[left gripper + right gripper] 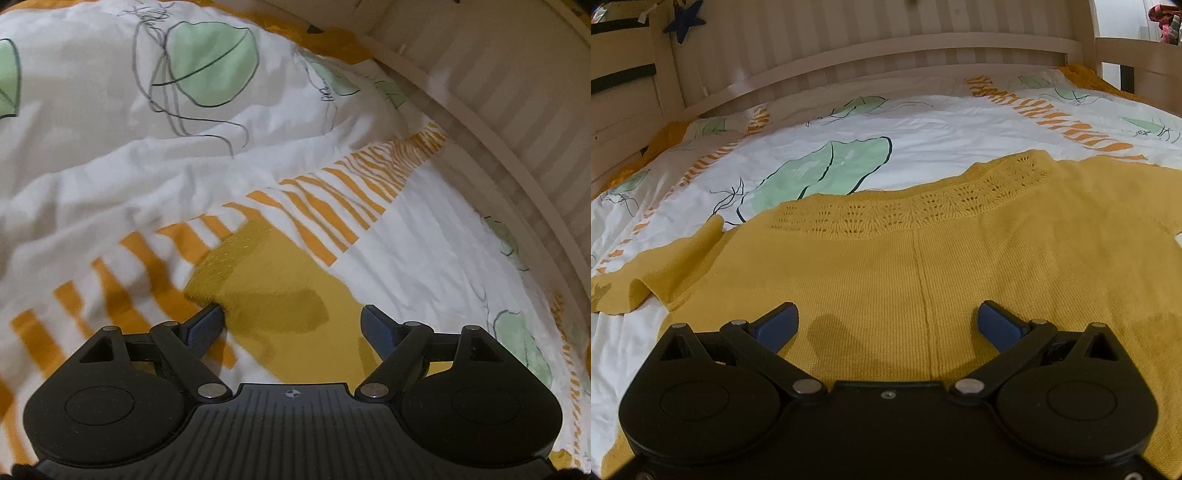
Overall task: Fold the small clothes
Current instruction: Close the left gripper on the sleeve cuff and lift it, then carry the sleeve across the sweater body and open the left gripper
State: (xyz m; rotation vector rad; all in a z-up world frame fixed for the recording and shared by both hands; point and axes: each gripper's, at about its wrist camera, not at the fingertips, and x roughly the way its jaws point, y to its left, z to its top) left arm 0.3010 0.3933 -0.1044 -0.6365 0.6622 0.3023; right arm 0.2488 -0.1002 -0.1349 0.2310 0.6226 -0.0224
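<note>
Garment: mustard knit sweater (923,266) is lying spread on the duvet (923,122), its lace-patterned band facing the slatted bed frame (886,40); a centre seam is running back toward me.
Sleeve: in the left wrist view, a narrow strip of the same knit (266,288) is lying across the duvet's orange-striped band, pointing toward the bed's edge rail (491,158).
Left gripper (293,325): I am hovering it low over that strip, jaws spread wide, holding nothing; one pad is sitting just beside the strip's edge.
Right gripper (888,325): I am holding it over the sweater body, jaws wide apart and empty, straddling the centre seam.
Loose fold: a flap is curling up at the sweater's left side (653,273).
Step, as I judge it: I am lining up for a pinch to begin folding.
Doing it well: I am aiming to catch only the knit, not the duvet beneath, gripping near an edge, then lifting slowly so the soft weave is not stretching or dragging.
</note>
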